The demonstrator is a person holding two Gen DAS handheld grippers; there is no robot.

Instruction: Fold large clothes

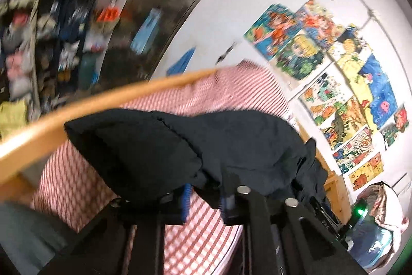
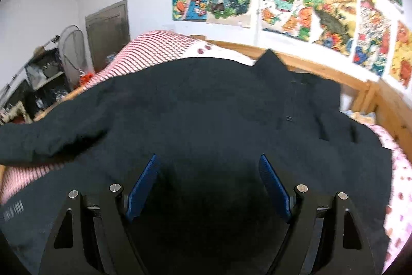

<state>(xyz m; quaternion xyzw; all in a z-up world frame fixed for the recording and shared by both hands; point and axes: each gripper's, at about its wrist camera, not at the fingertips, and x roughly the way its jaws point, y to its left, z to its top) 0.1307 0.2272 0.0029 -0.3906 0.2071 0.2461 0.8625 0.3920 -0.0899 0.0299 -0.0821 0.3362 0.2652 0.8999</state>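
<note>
A dark jacket [image 2: 206,107] is spread across the bed [image 2: 159,45], filling the frame's centre. A fold of it is clamped in the left gripper [image 1: 203,193]; the right gripper [image 2: 208,184] is held wide apart above it. If lifted one-sided, the fold could be dragged askew.

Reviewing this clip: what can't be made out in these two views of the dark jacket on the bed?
- Left wrist view: the shelves are motion-blurred, so their contents are unreadable.
- Left wrist view: the left gripper is shut on the dark jacket, whose folds hide the fingertips.
- Right wrist view: the pale print on the jacket is too small and blurred to read.
- Right wrist view: the jacket covers the mattress beneath the open right gripper.
</note>
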